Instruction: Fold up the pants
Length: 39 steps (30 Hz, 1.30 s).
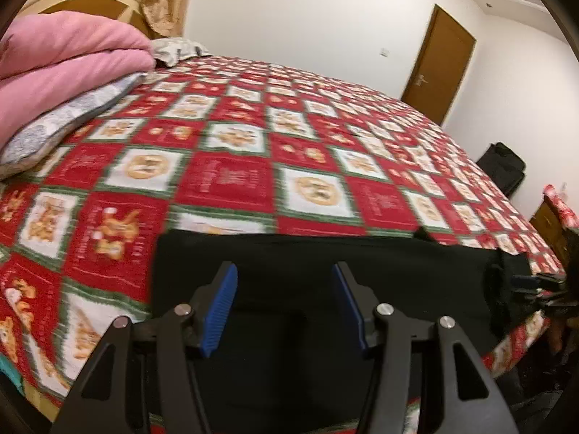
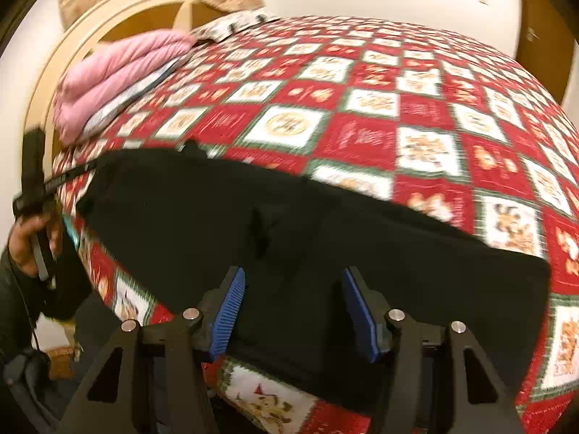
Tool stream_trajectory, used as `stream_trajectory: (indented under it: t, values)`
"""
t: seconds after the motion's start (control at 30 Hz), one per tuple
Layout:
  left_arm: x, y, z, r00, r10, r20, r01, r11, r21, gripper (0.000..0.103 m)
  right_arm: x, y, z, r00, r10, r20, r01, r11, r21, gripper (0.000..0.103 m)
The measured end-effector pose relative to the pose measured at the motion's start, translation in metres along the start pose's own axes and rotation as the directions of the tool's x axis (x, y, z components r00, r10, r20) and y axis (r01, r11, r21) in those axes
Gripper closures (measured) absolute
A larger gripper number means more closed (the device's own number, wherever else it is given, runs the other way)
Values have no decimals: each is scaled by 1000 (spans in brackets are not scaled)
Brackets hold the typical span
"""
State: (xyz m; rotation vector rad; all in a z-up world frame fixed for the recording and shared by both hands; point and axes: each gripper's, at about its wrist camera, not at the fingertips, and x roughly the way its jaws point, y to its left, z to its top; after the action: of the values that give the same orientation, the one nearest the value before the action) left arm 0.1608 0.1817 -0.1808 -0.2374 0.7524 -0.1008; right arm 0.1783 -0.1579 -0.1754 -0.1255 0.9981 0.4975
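Both grippers, left gripper and right gripper, hover spread, pinching nothing. Black pants lie flat at the bed's 6 o'clock edge; I'd pinch matching corners evenly.

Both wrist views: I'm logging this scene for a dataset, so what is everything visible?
pants: one, black, flat along the bed's near edge
bedspread: one, red, white and green checks, covering the bed
quilt: one, pink, folded by the headboard
pillow: one, grey patterned, under the quilt
door: one, brown, far wall
left gripper: jaws open above the pants
right gripper: jaws open above the pants
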Motion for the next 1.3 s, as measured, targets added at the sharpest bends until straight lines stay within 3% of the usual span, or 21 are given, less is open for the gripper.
stream_trajectory:
  t: [0.1, 0.17, 0.23, 0.33, 0.4, 0.53, 0.7, 0.8, 0.93, 1.07, 1.3]
  values:
    - [-1, -36, 0, 999, -47, 1, 47, 995, 93, 46, 2, 5, -2, 1000, -9, 9, 9, 1000, -16, 47]
    - [1, -60, 0, 995, -99, -11, 100, 987, 125, 46, -1, 5, 7, 1000, -1, 19, 2, 1000, -19, 56]
    - [6, -83, -1, 989, -147, -33, 150, 977, 151, 46, -6, 8, 16, 999, -1, 50, 2, 999, -32, 59]
    - [15, -132, -3, 977, -202, -72, 214, 944, 252, 46, -8, 14, 29, 993, -94, 69, 101, 988, -117, 62]
    - [22, -159, -4, 979, -190, -77, 205, 920, 335, 46, -11, 5, 36, 989, -125, 73, 132, 986, -105, 62]
    - [37, -195, -7, 985, -162, -67, 175, 870, 462, 46, -24, -3, 22, 998, -40, 50, 43, 997, -63, 62]
    - [70, -227, -12, 977, -152, -150, 210, 804, 556, 46, -15, 26, -23, 999, -34, -13, 30, 979, -200, 62]
    - [78, -242, -21, 971, -148, -186, 232, 767, 599, 46, -9, 29, -33, 999, -41, -16, 36, 974, -224, 62]
    - [70, -250, -22, 969, -166, -184, 245, 757, 606, 46, -2, 32, -41, 998, -61, -17, 54, 967, -251, 62]
    - [85, -264, -23, 976, -95, -197, 202, 736, 646, 46, 4, 35, -43, 997, -72, -15, 66, 962, -265, 62]
    - [74, -260, -25, 970, -112, -215, 227, 723, 652, 46, 0, 29, -46, 998, -61, 0, 60, 970, -234, 62]
